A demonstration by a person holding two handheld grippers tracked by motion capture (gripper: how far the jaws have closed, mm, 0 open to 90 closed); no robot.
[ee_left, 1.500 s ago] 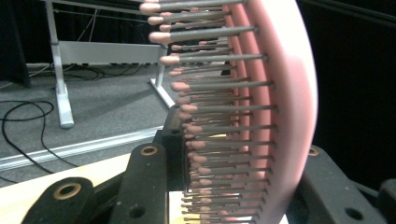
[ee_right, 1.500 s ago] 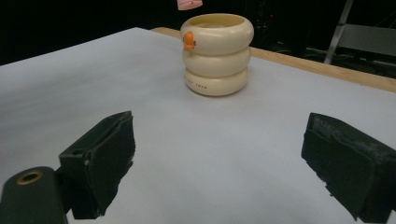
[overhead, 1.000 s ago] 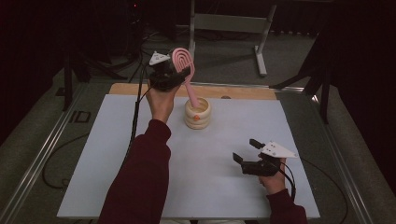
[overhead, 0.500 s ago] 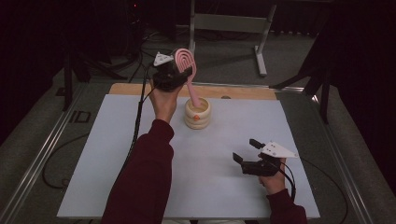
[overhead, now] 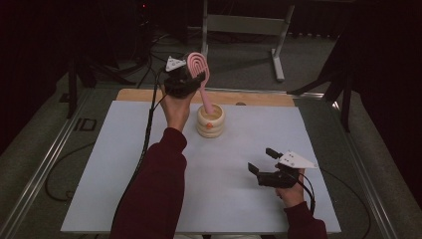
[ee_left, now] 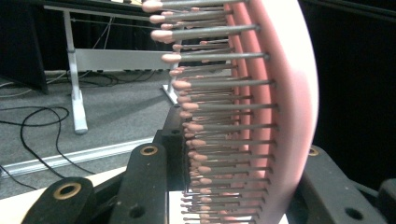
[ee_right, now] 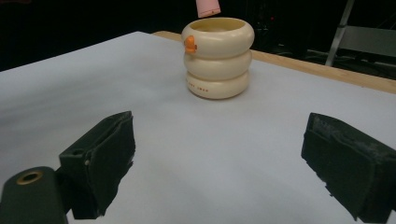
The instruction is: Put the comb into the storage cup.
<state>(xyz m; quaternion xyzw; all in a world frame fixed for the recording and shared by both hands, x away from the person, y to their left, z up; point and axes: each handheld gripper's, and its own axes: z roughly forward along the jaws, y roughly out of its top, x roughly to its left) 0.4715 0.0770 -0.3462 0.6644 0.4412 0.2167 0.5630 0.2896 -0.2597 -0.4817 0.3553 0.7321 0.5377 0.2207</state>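
A pink hairbrush [overhead: 200, 74] is held aloft in the left gripper [overhead: 185, 82] near the far edge of the table [overhead: 124, 164], its jaws clamped on the bristled head, as the left gripper view confirms: the pink paddle and its rows of pins [ee_left: 219, 116] are seen pinched between the two black jaws. The handle is pointed downward, its tip poised just at or above the mouth of a cream ringed holder [overhead: 210, 121] that stands on the white mat close to the middle of the far edge; in the right gripper view the pink handle end [ee_right: 208, 7] is seen hanging right over the holder's rim [ee_right: 217, 56], with no clear contact to be made out. The right gripper [overhead: 265, 169] is kept low near the table's near right corner, its jaws spread wide with nothing between them. The brush is judged to be lifted and lined up, so the carrying part appears done. What is left, by this reading, is the lowering of the handle into the holder and the release of the head.
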